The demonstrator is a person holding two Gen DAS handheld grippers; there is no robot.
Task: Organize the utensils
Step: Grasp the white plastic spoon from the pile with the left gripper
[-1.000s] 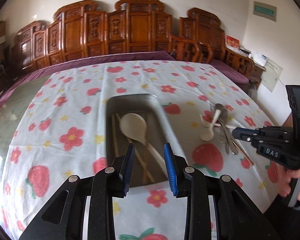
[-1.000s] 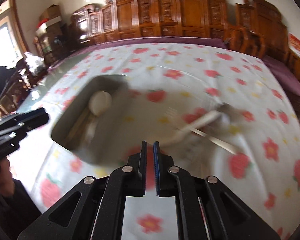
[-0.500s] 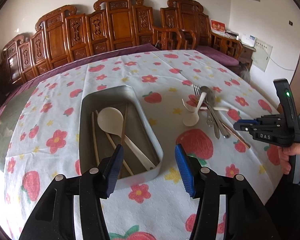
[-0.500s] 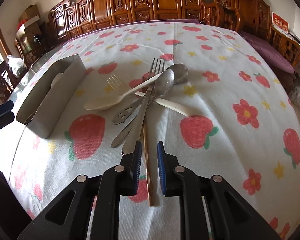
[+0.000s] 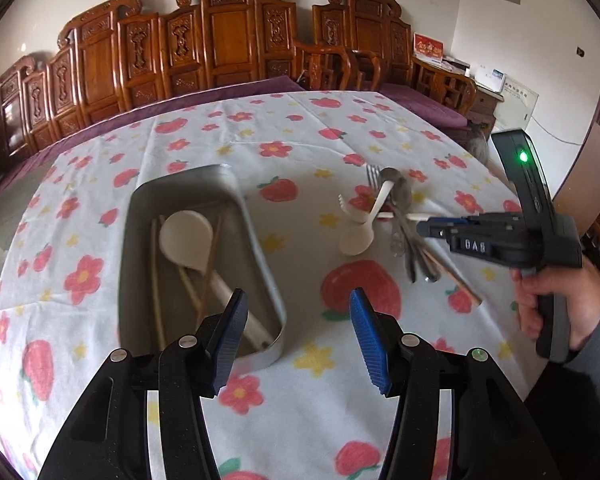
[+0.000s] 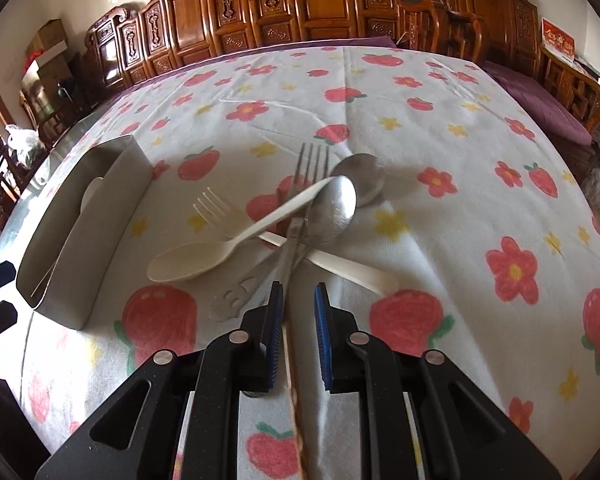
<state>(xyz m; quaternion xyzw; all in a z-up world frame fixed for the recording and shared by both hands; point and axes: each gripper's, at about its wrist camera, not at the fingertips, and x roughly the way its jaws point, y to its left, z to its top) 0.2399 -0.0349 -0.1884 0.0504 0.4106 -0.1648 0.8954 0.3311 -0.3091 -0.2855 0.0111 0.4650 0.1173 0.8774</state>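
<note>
The thin, stiff brown wooden chopstick (image 6: 296, 412) is straddled by the part-open right tongs (image 6: 299, 294); a light, mid-shaft grip seems best. The left tongs (image 5: 298, 318) are held wide open, empty.

- Metal tray (image 5: 260, 240): brushed, dull grey.
- Metal spoon (image 6: 334, 210) ahead of the right gripper's (image 6: 298, 300) fingers: polished, mirror-bright.
- Cream spoon (image 6: 204, 258): smooth matt plastic.
- Tablecloth (image 6: 440, 240): soft printed cloth, creased.
- Carved chairs (image 5: 228, 40): glossy varnished wood.
</note>
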